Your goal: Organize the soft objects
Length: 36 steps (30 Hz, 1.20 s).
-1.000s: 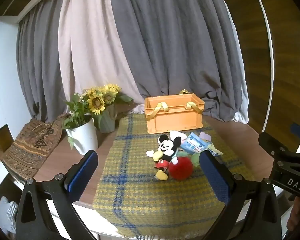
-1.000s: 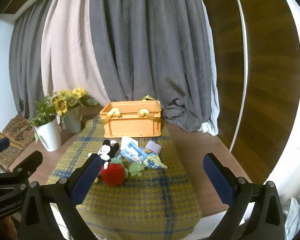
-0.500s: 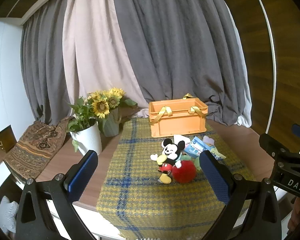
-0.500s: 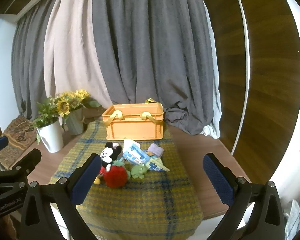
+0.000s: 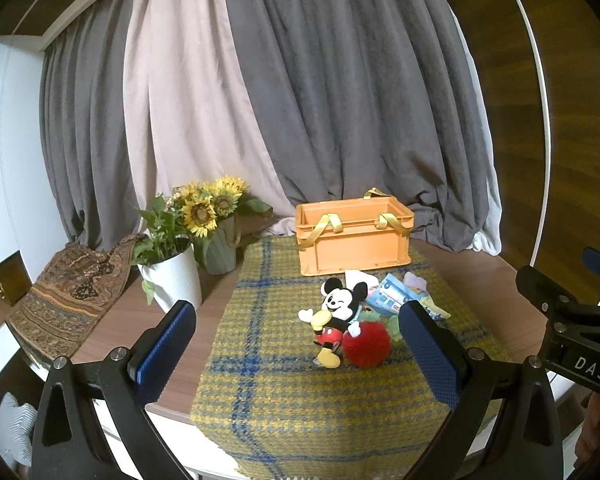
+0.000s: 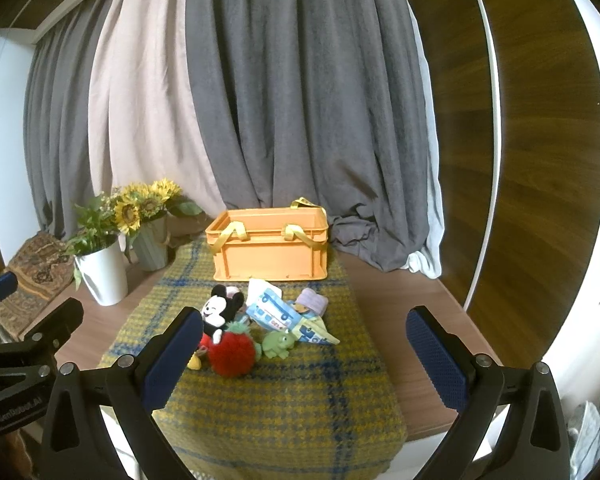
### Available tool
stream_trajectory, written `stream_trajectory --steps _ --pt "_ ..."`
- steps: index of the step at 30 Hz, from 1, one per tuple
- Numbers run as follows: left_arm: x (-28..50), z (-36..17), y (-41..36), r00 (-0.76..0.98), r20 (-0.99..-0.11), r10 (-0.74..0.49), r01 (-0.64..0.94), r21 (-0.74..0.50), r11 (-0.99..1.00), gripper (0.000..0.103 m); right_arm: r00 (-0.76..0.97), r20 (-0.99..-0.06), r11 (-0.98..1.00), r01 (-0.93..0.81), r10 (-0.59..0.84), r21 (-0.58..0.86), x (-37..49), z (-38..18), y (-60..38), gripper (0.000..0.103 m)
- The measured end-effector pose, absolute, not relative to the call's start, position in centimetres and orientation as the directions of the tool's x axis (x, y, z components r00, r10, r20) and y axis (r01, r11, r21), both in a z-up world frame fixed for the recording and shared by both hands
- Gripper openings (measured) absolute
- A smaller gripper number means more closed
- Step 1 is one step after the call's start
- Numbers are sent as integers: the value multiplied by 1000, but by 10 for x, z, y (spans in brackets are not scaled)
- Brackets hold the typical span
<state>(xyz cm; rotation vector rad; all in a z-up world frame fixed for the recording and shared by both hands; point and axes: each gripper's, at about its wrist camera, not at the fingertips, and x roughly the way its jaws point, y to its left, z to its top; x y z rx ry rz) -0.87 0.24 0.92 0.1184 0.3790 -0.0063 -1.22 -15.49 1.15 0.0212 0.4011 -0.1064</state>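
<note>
Left gripper point(image 5: 298, 344) and right gripper point(image 6: 304, 350): jaws wide, holding nothing, above the desk's near edge. Beyond them, well apart, the soft toys lie heaped on the plaid cloth point(image 5: 260, 380): Mickey plush point(image 5: 336, 316), red ball point(image 6: 232, 354), green frog point(image 6: 278, 344). Orange crate point(image 6: 270, 246) stands behind the heap.

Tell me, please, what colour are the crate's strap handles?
Yellow, against the orange crate; the handles show best in the right wrist view.

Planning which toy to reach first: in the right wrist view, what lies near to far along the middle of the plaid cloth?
Red strawberry plush → Mickey Mouse plush → bus-print cloth pouch → orange crate → grey curtain.
</note>
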Motion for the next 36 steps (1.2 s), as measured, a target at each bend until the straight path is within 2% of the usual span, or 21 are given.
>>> stream_trajectory --steps 36 --pt "-7 8 6 929 -369 12 31 111 993 103 916 -390 995 103 -96 -3 -10 11 -155 103"
